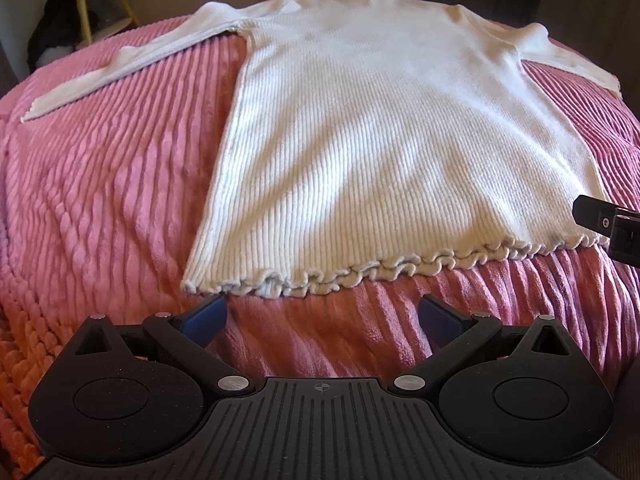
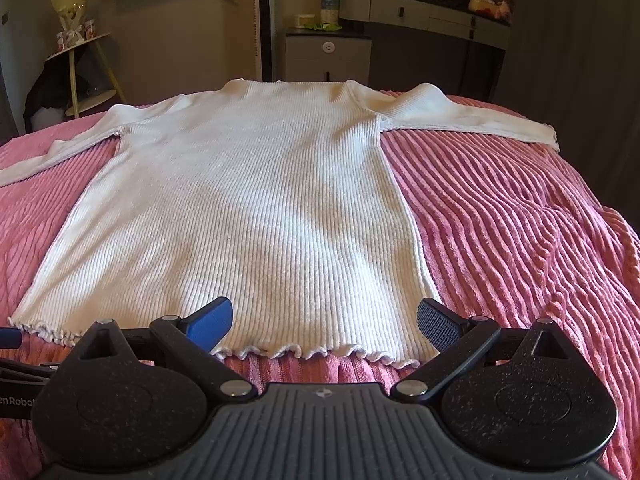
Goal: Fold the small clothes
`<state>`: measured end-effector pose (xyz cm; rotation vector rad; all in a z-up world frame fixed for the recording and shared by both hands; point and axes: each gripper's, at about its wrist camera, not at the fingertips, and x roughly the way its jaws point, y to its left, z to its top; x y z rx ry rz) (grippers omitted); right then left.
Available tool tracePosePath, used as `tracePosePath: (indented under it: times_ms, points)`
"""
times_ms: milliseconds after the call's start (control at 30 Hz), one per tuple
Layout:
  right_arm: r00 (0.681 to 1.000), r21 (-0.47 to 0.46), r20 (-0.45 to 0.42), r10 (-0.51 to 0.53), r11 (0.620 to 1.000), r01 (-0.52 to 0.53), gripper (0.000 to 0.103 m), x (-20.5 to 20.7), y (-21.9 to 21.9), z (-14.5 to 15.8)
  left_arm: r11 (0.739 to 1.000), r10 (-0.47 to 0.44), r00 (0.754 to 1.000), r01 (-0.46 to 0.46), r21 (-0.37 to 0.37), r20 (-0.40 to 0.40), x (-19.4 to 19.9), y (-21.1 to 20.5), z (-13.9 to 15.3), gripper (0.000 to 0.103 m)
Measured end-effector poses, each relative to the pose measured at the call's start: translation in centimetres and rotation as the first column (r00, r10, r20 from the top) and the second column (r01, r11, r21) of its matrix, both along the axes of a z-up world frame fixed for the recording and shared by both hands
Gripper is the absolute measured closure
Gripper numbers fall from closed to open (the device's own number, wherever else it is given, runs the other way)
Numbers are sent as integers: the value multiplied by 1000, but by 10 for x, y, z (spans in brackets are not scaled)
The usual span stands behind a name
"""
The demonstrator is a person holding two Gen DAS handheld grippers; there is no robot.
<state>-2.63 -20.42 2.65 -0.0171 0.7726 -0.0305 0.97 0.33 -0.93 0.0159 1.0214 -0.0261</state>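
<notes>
A white ribbed long-sleeved knit top [image 1: 392, 120] lies flat on the pink ribbed plush bedspread [image 1: 100, 200], sleeves spread toward 9 and 3 o'clock. The left gripper [image 1: 323, 312] and right gripper [image 2: 325, 322] are both released, at the ruffled hem at 6 o'clock.

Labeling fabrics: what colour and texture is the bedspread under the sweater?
Pink, ribbed bedspread; clearest in the right wrist view.
</notes>
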Motion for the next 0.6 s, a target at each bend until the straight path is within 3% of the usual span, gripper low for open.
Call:
tracePosePath:
  times_ms: [600]
  points:
    - [1000, -3, -3, 0, 1000, 0, 4, 0, 2, -1, 1000, -10, 1000, 10, -5, 3, 0, 0, 0, 0]
